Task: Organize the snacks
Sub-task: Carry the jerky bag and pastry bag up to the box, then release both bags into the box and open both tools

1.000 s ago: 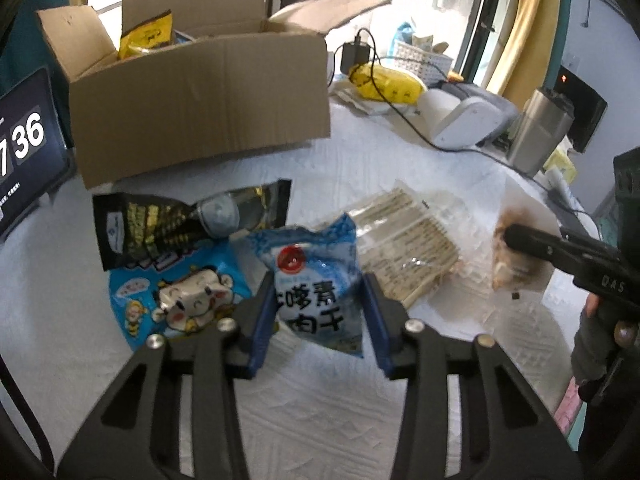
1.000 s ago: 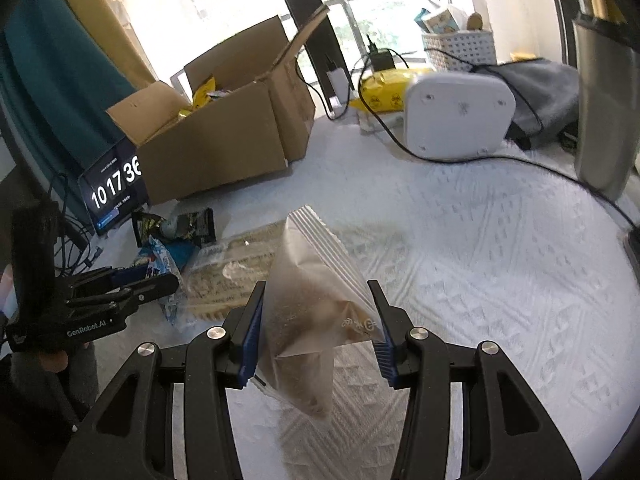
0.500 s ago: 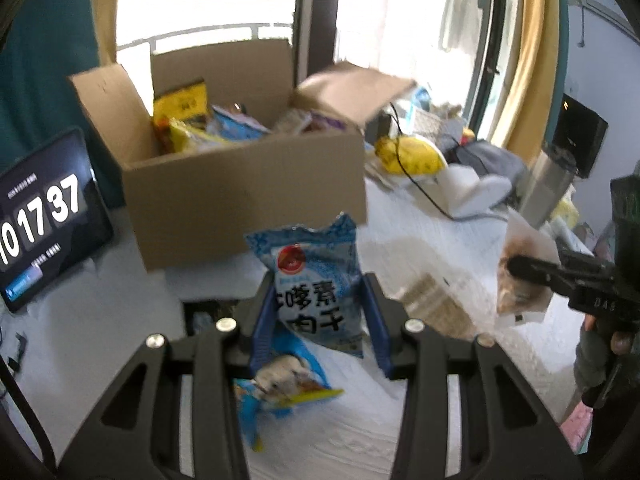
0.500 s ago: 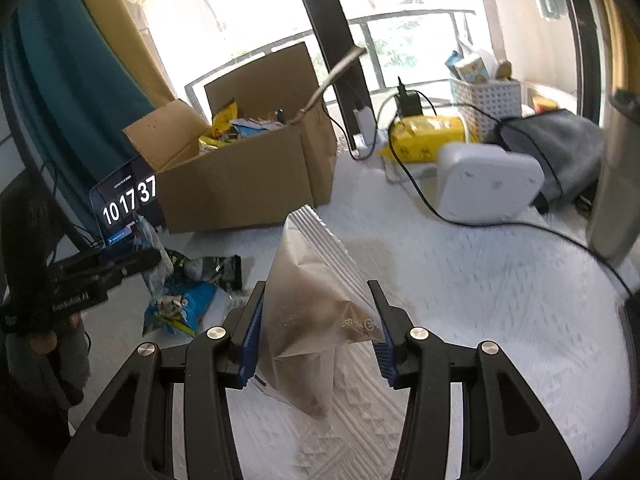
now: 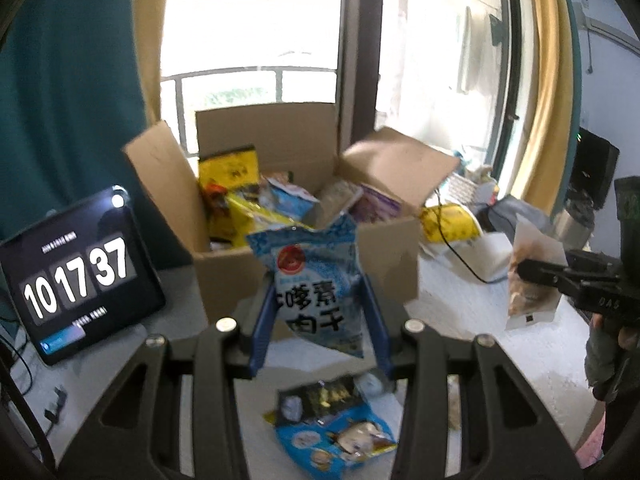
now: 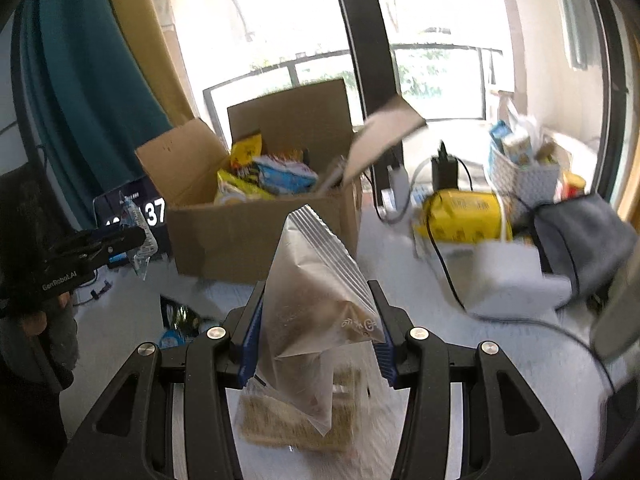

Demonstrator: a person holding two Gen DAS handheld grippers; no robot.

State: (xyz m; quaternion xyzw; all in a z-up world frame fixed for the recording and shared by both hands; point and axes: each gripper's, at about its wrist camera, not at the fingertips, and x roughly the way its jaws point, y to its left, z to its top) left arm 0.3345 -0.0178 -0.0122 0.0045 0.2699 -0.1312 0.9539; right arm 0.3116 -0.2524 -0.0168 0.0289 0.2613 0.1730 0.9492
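White tabletop [image 6: 520, 360], open cardboard box [image 5: 304, 264], balcony window behind, left tool [image 5: 316, 320] gripping blue snack bag [image 5: 316, 288], right tool [image 6: 316, 336] gripping clear pouch [image 6: 316, 304]

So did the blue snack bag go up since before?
Yes. The blue snack bag, clamped in the left gripper, rose from the table to level with the cardboard box.

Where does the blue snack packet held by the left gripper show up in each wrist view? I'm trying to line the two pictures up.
Left wrist view: the blue snack packet fills the centre, clamped in the left gripper, in front of the cardboard box.
Right wrist view: it is small at the left edge, in the left gripper.
Shared landmark: the cardboard box.
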